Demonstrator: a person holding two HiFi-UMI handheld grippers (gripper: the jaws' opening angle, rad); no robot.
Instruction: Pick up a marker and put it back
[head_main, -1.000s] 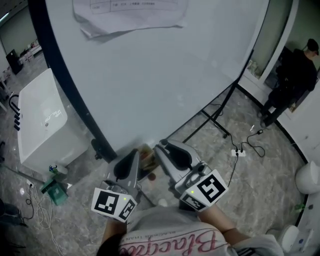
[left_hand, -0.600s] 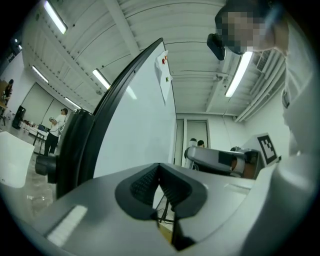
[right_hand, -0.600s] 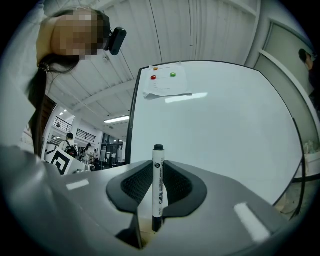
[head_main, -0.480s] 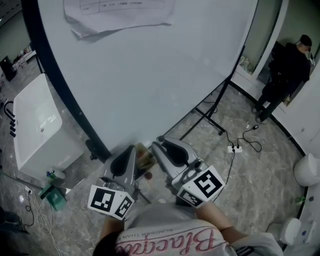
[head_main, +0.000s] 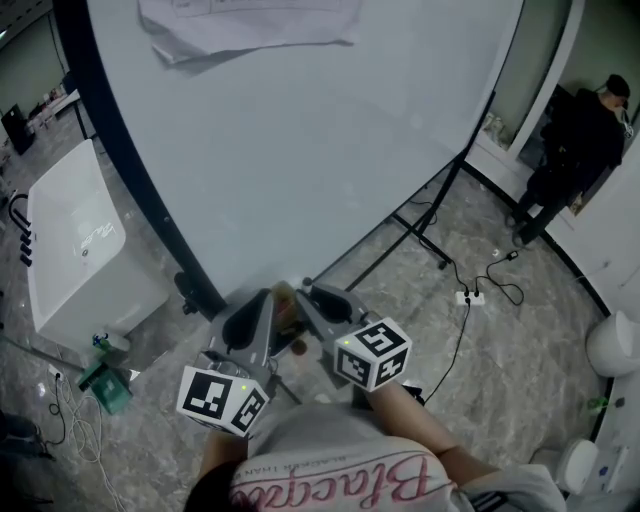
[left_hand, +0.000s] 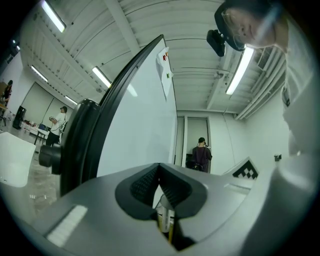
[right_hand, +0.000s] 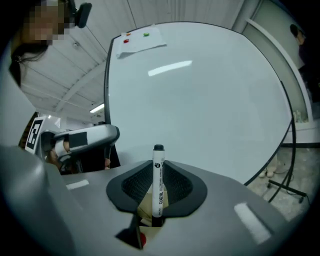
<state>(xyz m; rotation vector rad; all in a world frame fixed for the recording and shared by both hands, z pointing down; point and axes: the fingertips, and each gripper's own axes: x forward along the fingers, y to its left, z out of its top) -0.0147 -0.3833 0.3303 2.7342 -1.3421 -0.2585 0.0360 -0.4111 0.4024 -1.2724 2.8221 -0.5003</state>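
A white marker with a black cap (right_hand: 158, 180) stands upright between the ribbed pads of my right gripper (right_hand: 158, 167), which is shut on it. Its lower end sits over a tan cardboard box (right_hand: 146, 206) with a red cap beside it. In the head view the right gripper (head_main: 305, 296) and left gripper (head_main: 264, 302) point side by side at the foot of the whiteboard (head_main: 300, 150), with the brownish box (head_main: 289, 304) between them; the marker itself is hidden there. The left gripper (left_hand: 159, 167) has its pads together with nothing between them.
Papers (head_main: 250, 25) hang at the top of the whiteboard. Its black stand legs (head_main: 420, 235) spread over the marble floor, by a power strip (head_main: 467, 297) and cable. A white cabinet (head_main: 80, 250) stands at the left. A person in black (head_main: 575, 150) stands at a doorway, far right.
The right gripper has turned and shifted left, closer to the left gripper; its marker cube now shows another face. The left gripper has hardly moved.
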